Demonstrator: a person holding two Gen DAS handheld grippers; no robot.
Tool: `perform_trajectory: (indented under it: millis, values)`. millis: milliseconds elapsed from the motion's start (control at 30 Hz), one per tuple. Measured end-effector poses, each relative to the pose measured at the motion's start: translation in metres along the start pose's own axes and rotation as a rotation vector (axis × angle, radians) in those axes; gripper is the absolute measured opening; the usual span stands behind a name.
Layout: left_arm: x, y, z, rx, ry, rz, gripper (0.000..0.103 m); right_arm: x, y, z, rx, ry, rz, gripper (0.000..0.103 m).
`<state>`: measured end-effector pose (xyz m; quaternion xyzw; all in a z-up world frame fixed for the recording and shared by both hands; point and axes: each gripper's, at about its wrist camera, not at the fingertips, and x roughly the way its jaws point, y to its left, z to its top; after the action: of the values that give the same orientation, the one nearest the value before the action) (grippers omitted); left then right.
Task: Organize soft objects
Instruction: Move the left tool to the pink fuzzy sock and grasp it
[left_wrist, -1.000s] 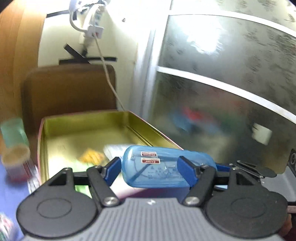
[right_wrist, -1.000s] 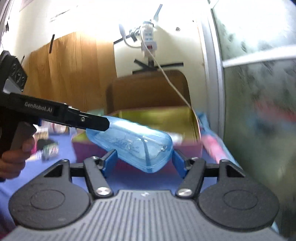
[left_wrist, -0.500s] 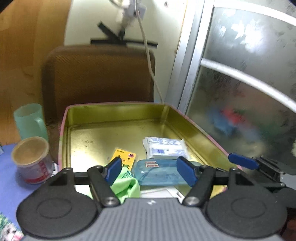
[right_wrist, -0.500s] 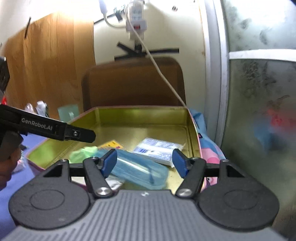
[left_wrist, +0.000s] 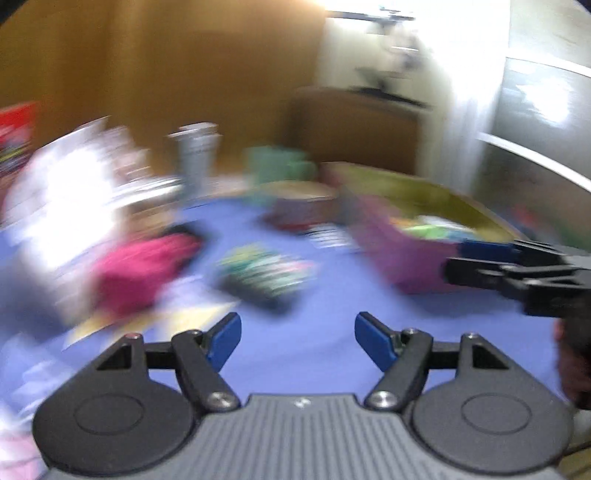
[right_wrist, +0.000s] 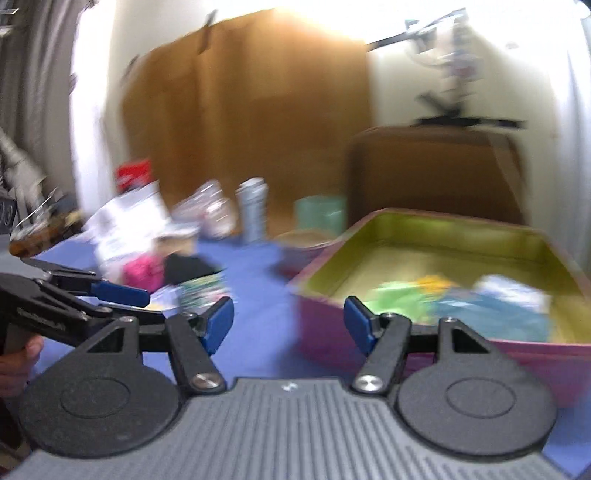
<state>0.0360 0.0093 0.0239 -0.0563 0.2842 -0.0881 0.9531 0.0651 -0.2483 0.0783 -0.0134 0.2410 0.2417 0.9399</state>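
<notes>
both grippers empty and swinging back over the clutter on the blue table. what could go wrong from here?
1. Both views are motion-blurred, so the pink soft item and the striped packet are hard to locate; a hurried grasp may miss.
2. The right gripper sits close beside the left gripper; reaching for the same pile could make them collide.
3. The tall bottle and green cup stand near the pile and could be knocked over.

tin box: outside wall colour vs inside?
The tin box is pink-magenta outside and gold-yellow inside. The right wrist view shows it best, despite motion blur.
</notes>
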Motion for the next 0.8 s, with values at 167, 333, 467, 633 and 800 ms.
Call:
perform_trajectory:
  millis: [167, 333, 467, 633, 800]
  values:
    - [-0.028, 0.075, -0.010, -0.200, -0.045, 0.139, 0.068, 0.063, 0.059, 0.016, -0.031, 0.083, 0.164, 0.057]
    - [-0.050, 0.112, -0.019, -0.300, -0.078, 0.154, 0.067, 0.123, 0.124, 0.040, -0.118, 0.084, 0.232, 0.057]
    - [-0.063, 0.128, -0.027, -0.351, -0.089, 0.134, 0.067, 0.168, 0.159, 0.045, -0.229, 0.152, 0.247, 0.057]
    - [-0.062, 0.128, -0.024, -0.374, -0.074, 0.061, 0.067, 0.176, 0.171, 0.026, -0.339, 0.197, 0.187, 0.043]
    - [-0.042, 0.096, -0.018, -0.333, -0.018, -0.102, 0.067, 0.110, 0.147, 0.009, -0.290, 0.189, 0.239, 0.043]
